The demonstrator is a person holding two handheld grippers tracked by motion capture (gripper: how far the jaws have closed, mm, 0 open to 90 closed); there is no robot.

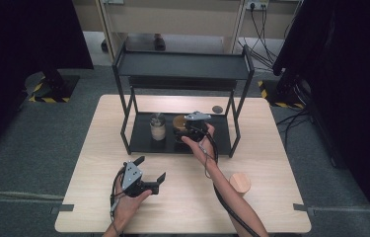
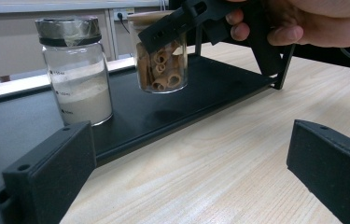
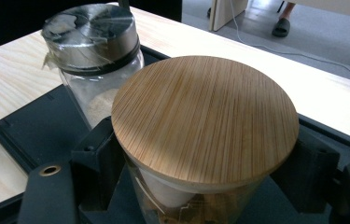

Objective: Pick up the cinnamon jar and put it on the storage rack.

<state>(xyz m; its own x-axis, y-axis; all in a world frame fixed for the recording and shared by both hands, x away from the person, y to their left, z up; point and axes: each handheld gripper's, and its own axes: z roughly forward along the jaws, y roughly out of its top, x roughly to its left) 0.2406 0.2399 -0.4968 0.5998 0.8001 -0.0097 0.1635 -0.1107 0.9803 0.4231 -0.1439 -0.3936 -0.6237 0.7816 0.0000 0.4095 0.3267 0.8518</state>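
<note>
On a pale wooden table (image 1: pixel 98 163) stands a black two-tier shelf rack (image 1: pixel 182 64), its lower tray (image 1: pixel 143 143) sitting toward twelve o'clock of the tabletop. On that tray, a glass jar of white powder (image 1: pixel 158 127) with a taped metal lid rests at about eleven o'clock from the right gripper (image 1: pixel 191 129); just beside it, toward three o'clock, is a glass jar of rolled brown sticks (image 2: pixel 162 65) capped with a round bamboo lid (image 3: pixel 205 116). The right gripper reaches in under the upper shelf, and its two black jaws sit on either side of the stick jar just below the lid, hugging the glass; in the left gripper view the jar's base looks slightly raised and tilted off the tray, though I cannot tell for sure. The left gripper (image 1: pixel 151 173) is held low over the bare table at around seven o'clock of the tabletop, jaws spread wide with nothing between them. A second bamboo lid or wooden cylinder (image 1: pixel 240 182) stands on the table near five o'clock, beside the person's right forearm. A small dark disc (image 1: pixel 217 109) lies on the table behind the tray, near one o'clock.
</note>
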